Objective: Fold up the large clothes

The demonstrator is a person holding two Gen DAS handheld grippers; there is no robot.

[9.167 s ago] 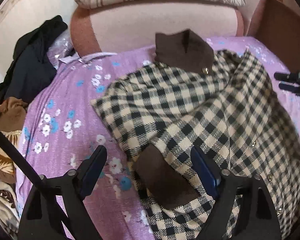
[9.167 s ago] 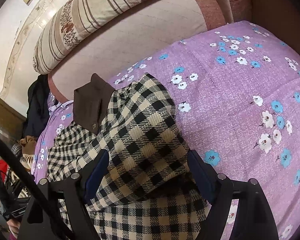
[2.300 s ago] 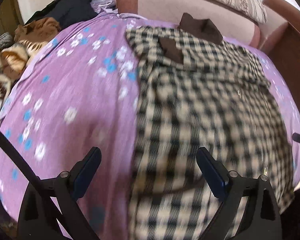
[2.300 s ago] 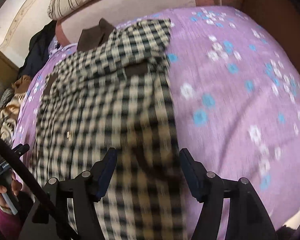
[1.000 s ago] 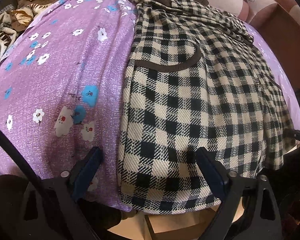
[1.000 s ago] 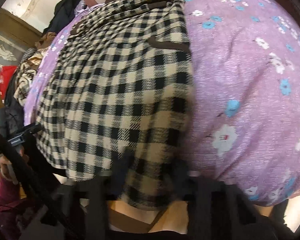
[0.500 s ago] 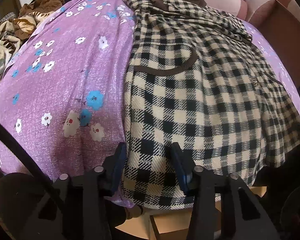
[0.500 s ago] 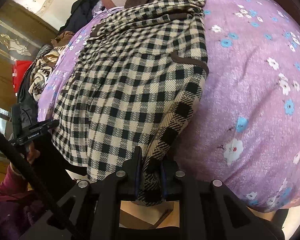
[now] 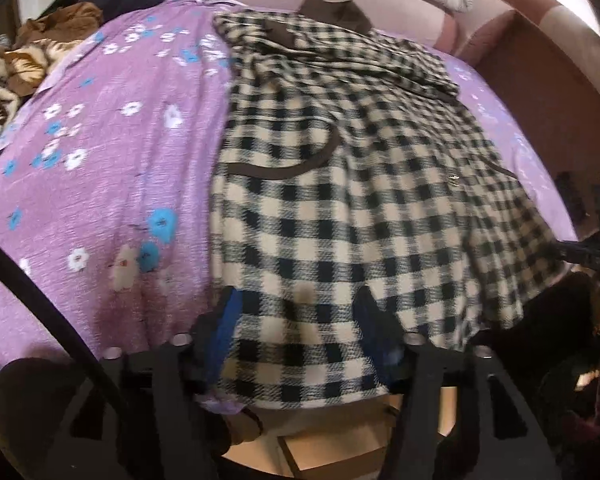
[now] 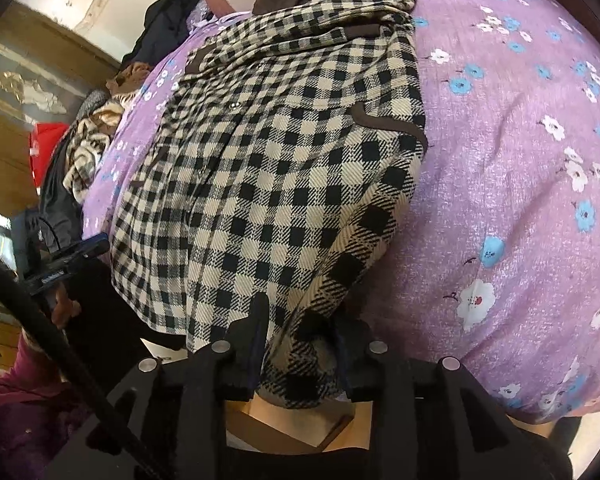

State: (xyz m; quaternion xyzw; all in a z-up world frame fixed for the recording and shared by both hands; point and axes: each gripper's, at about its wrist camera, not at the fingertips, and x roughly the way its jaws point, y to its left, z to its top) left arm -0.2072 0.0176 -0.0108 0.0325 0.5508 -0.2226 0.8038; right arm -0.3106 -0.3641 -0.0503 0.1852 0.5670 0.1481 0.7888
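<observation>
Both claws are down at the hem of the checked coat, which lies lengthwise on the bed with its brown collar by the headboard. Right claw is pinched tight on its hem corner. Left claw has the hem between its fingers, but they look only partly closed. I'd guess that's for lifting the bottom edge evenly. No containers anywhere, just a clothes pile beside the bed.

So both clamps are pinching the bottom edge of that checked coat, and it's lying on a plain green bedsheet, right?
Not quite. The left gripper and right gripper do pinch the checked coat at its hem, but the bedsheet is purple with blue and white flowers, as both wrist views show.
</observation>
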